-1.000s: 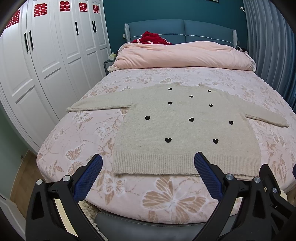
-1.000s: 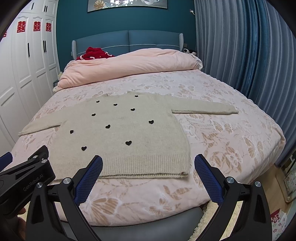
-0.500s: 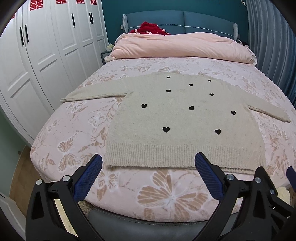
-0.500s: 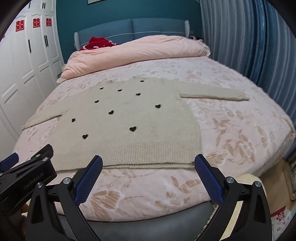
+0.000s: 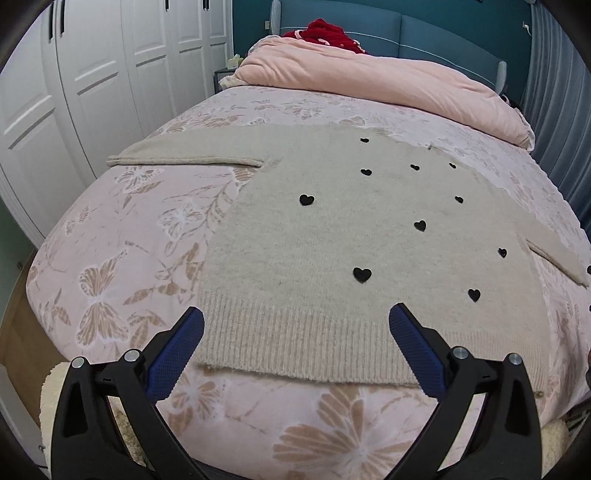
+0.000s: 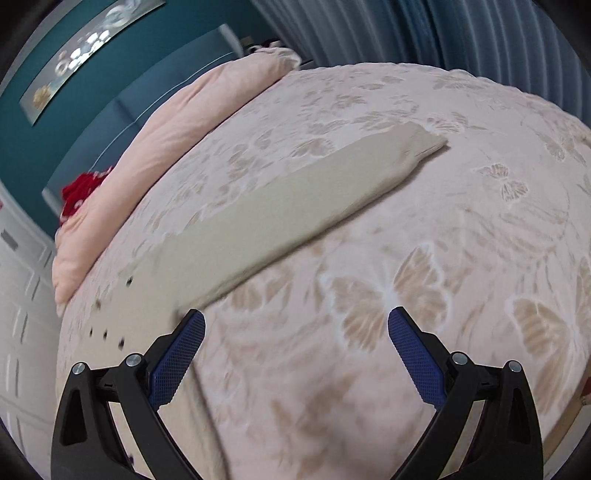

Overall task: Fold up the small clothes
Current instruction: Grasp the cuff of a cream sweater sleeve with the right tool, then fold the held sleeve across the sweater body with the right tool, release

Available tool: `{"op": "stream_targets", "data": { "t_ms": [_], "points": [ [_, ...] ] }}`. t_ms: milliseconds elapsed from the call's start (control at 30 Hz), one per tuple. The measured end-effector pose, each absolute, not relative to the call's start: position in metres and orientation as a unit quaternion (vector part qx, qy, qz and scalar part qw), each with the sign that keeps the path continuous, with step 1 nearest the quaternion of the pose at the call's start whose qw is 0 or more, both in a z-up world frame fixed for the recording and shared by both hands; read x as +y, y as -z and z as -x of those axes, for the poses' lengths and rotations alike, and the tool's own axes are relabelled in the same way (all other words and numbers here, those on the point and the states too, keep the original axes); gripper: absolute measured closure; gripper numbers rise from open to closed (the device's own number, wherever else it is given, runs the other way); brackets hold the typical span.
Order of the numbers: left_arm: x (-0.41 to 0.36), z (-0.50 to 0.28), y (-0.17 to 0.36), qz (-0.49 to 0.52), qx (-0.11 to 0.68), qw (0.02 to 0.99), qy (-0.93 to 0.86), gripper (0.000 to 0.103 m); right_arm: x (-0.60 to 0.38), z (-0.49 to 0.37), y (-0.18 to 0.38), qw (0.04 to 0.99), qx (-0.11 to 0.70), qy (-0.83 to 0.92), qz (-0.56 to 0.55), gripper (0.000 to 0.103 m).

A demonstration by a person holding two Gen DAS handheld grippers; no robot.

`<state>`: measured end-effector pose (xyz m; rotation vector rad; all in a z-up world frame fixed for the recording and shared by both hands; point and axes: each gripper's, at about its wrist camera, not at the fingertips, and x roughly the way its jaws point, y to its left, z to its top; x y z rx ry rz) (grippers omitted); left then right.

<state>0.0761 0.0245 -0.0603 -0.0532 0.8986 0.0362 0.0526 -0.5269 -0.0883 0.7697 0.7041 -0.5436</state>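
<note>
A beige knit sweater (image 5: 332, 240) with small black hearts lies flat on the bed, both sleeves spread out. Its ribbed hem (image 5: 295, 343) runs just beyond my left gripper (image 5: 295, 321), which hovers open over the hem's left half with nothing between its blue pads. In the right wrist view the sweater's right sleeve (image 6: 295, 199) stretches diagonally up to its cuff (image 6: 424, 142). My right gripper (image 6: 295, 321) is open above the bedspread beside the armpit, its left fingertip close to the sweater's edge. That view is tilted and motion-blurred.
The bed (image 5: 122, 258) has a pink butterfly-print cover, with a rolled pink duvet (image 5: 369, 77) and a red item (image 5: 328, 33) at the headboard. White wardrobes (image 5: 92, 74) stand on the left, blue curtains (image 6: 461, 33) on the right. A fluffy rug (image 5: 51, 398) lies below the bed's foot.
Both grippers moved forward over the bed. The left one closed in on the hem. The right one swung right and tilted sharply toward the right sleeve. Both stayed open.
</note>
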Motion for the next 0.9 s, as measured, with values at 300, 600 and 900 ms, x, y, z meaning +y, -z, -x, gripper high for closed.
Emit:
{"op": "stream_targets", "data": {
  "t_ms": [300,600,900],
  "points": [
    [0.008,-0.104,0.08,0.004,0.449,0.893,-0.008,0.005,-0.66,-0.096,0.136,0.761,0.275,0.333,-0.484,0.007],
    [0.021,-0.118,0.092,0.022,0.459,0.888,-0.019,0.005,-0.65,-0.15,0.1,0.795,0.219,0.286,-0.488,0.092],
    [0.043,-0.121,0.079,0.08,0.442,0.893,-0.016,0.005,-0.388,-0.278,-0.017,0.909,0.253,-0.087,-0.318,0.089]
  ]
}}
